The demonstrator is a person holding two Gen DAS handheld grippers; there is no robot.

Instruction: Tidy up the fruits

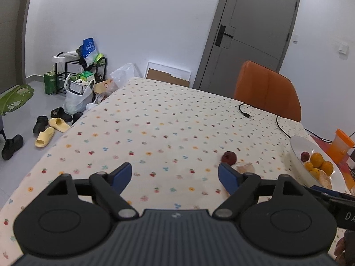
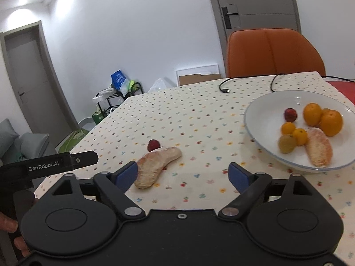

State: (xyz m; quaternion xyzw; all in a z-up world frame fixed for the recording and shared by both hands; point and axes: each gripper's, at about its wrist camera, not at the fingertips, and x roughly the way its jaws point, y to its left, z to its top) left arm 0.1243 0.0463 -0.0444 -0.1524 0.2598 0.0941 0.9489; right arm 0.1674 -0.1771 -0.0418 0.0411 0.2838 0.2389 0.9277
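Fruit is mostly gathered: oranges [image 2: 312, 114] and a peeled segment [image 2: 319, 147] lie in the white bowl [image 2: 255, 110] near the table's right edge. A pomelo wedge [image 2: 155, 164] and small red fruit [image 2: 153, 145], touching it or nearly so, remain on the cloth [image 2: 188, 119]. Right gripper [image 2: 183, 175] and left gripper [image 1: 175, 177] both gape wide, empty. Closing on the soft wedge off-centre could squash it or knock the red fruit rolling.

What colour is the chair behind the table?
Orange; the chair shows best in the right wrist view.
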